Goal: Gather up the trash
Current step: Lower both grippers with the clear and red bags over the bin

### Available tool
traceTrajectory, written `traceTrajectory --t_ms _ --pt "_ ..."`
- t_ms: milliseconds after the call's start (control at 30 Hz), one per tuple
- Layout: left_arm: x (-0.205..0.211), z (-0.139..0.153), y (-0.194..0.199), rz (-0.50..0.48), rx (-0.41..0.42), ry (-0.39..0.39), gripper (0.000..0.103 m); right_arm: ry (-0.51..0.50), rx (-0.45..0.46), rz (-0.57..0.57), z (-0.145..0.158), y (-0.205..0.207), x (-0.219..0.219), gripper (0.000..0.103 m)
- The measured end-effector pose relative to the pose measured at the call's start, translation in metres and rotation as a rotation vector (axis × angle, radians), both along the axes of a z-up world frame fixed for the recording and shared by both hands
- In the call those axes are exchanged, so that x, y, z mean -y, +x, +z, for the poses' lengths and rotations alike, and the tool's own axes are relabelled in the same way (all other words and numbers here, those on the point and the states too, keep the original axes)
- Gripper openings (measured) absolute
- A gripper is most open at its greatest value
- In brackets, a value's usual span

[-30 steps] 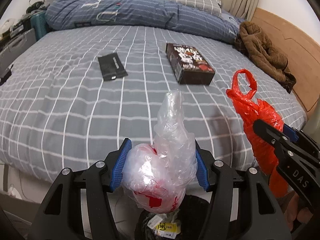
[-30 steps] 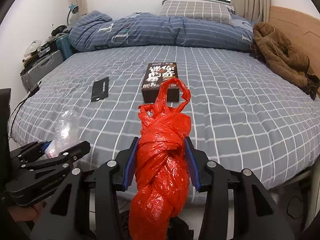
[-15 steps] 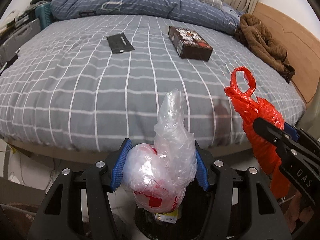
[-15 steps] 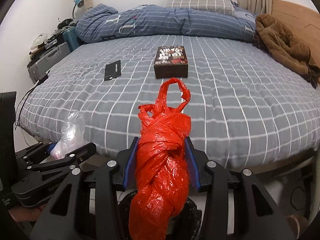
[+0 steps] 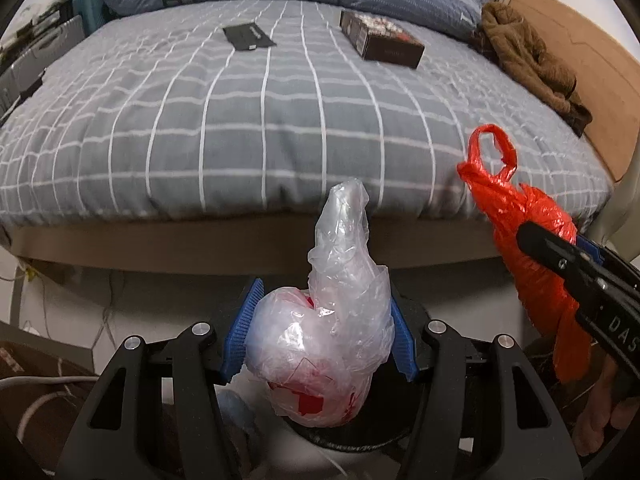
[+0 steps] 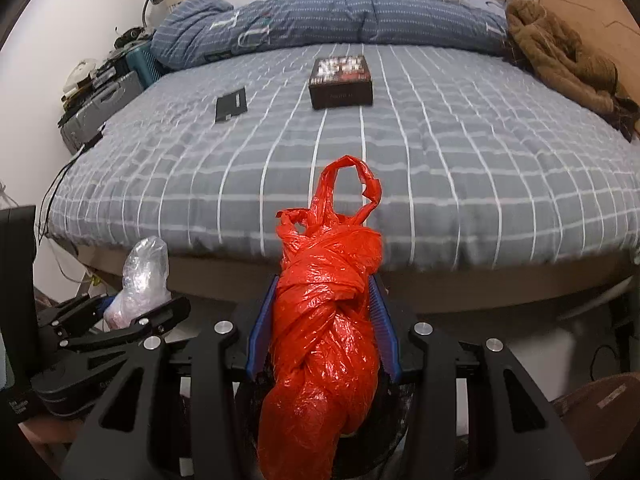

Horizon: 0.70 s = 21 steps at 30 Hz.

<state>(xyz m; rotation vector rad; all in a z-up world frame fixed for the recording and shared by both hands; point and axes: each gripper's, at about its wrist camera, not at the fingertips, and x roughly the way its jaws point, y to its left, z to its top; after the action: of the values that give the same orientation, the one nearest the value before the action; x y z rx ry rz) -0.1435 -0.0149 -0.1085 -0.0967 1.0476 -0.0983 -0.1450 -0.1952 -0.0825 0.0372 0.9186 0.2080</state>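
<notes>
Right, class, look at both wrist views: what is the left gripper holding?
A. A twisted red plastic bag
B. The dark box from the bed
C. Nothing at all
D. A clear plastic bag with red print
D: the left gripper is shut on the clear plastic bag, while the red bag sits in the right gripper.

The left gripper [image 5: 320,332] is built of matte black plastic arms with cut-out slots, joined by round silver screws. Its fingers are lined with ribbed blue pads [image 5: 243,330]. The right gripper [image 6: 322,330] is made the same way, with blue pads [image 6: 260,328]. White letters "DAS" are printed on its side. Bare skin of a hand [image 5: 600,420] is seen beneath that lettering.
</notes>
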Motion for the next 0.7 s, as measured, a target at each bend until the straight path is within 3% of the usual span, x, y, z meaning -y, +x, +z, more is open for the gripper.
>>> traceTrajectory --t_ms 433,700 --pt "0.000 -0.052 -0.001 -0.003 -0.104 0.004 0.056 -0.053 -0.193 0.013 -0.071 -0.006 0.001 0.043" --pt "-0.012 -0.074 -0.001 0.017 -0.155 0.014 0.056 -0.062 -0.282 0.017 -0.100 -0.001 -0.003 0.043"
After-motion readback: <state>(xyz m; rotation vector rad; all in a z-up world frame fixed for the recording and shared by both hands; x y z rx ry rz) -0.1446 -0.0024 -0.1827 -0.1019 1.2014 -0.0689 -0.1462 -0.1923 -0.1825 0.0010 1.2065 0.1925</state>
